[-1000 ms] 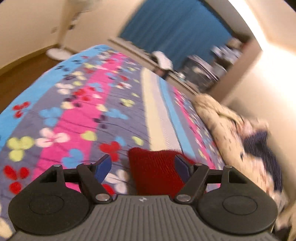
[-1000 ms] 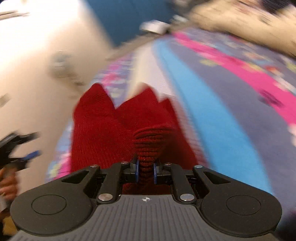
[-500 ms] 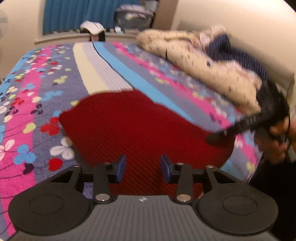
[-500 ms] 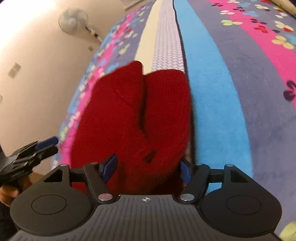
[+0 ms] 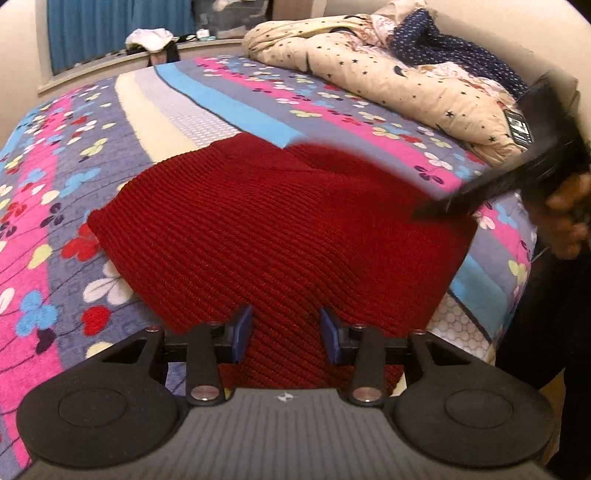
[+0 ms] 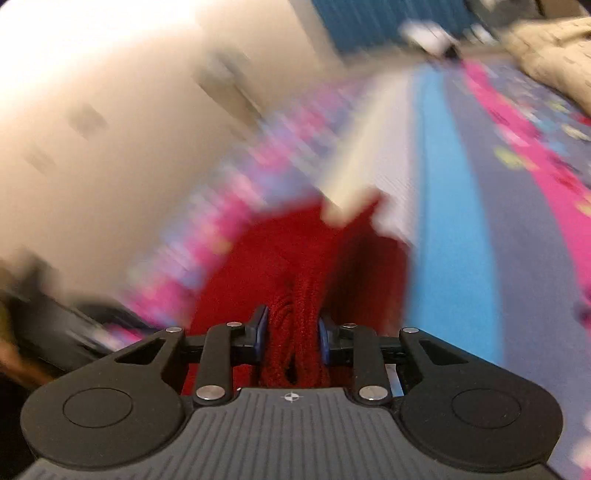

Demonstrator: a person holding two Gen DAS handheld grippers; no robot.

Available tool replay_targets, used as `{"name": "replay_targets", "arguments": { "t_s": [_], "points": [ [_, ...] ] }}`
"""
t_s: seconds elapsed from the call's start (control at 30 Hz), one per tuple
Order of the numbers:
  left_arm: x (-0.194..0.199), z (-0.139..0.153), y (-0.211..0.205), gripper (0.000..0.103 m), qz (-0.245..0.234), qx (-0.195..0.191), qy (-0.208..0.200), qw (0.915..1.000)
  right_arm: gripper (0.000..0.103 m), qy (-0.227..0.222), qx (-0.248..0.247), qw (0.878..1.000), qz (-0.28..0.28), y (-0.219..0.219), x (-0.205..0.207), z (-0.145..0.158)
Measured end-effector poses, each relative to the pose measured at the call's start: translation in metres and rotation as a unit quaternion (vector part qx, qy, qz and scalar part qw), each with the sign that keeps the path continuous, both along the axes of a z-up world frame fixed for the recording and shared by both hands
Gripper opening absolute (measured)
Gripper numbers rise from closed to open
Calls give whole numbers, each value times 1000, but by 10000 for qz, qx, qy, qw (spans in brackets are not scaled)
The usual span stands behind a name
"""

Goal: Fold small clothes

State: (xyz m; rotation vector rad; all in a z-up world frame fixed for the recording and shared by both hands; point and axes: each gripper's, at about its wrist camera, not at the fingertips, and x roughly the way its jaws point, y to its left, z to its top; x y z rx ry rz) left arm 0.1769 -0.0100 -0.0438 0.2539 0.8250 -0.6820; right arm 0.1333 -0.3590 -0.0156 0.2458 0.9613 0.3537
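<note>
A red knitted garment lies spread on the flowered bedspread. My left gripper hovers over its near edge, jaws open, with nothing between them. My right gripper is shut on a bunched fold of the same red garment; that view is blurred by motion. The right gripper also shows in the left wrist view, at the garment's right edge, held by a hand.
A cream star-print duvet and a dark blue dotted cloth are heaped at the far right of the bed. A blue curtain and a ledge with white clothes lie beyond the bed's far end.
The right gripper, open over the garment half a second ago, has shut on a fold of it and is moving fast. The left gripper stays open over the near edge.
</note>
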Motion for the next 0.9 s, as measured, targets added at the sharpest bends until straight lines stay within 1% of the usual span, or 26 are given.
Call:
{"name": "replay_targets", "arguments": {
  "t_s": [0.03,0.07,0.13,0.17,0.23,0.3,0.37,0.4,0.43,0.5,0.57,0.6,0.63,0.67,0.7,0.73,0.77,0.83,0.87,0.9],
  "points": [
    [-2,0,-3,47,-31,35,-36,10000,28,364,22,9992,-152,-4,4,-12],
    [-2,-1,-6,49,-47,110,-99,9999,28,410,94,9989,-210,-7,5,-13],
    [-4,1,-7,50,-36,143,-111,9998,28,18,21,10000,-15,-2,1,-2],
    [-3,2,-5,50,-6,94,-82,9999,29,-89,2,10000,36,-1,-1,1],
    [-2,7,-2,50,101,-14,-88,9999,33,-133,36,9999,2,-3,-4,3],
    [0,14,4,50,251,-143,-165,9994,38,-289,147,9994,-86,-8,-8,7],
    [3,21,12,50,523,-248,-325,9978,38,-588,216,9979,-176,-12,-14,18],
    [5,23,16,50,712,-255,-384,9964,38,-781,166,9966,-217,-14,-17,23],
    [10,23,20,50,941,-236,-387,9945,39,-938,146,9953,-212,-16,-20,27],
    [21,19,25,49,1224,-200,-251,9920,39,-1066,259,9939,-101,-18,-24,30],
    [28,13,22,48,1266,5,-92,9919,39,-1001,192,9947,140,-13,-22,28],
    [30,7,18,49,1259,217,-54,9918,39,-858,-62,9958,323,-5,-19,22],
    [31,5,15,49,1253,320,-66,9916,39,-649,-397,9959,482,3,-17,13],
    [31,6,13,48,1245,339,-85,9916,39,-391,-773,9942,636,12,-14,2],
    [31,8,12,48,1241,305,-97,9918,39,-192,-1063,9915,725,18,-13,-7],
    [31,9,14,48,1263,270,-113,9916,40,-133,-1233,9894,761,23,-12,-11],
    [31,12,16,48,1309,223,-144,9910,40,-182,-1286,9885,770,25,-11,-10],
    [30,17,22,48,1338,-11,-179,9908,40,-279,-1185,9899,731,25,-10,-4],
    [29,19,25,48,1313,-150,-175,9911,40,-270,-1152,9906,688,24,-9,-3],
    [27,20,25,48,1280,-206,-143,9915,40,-245,-1167,9906,667,24,-8,-4]
  ]
}}
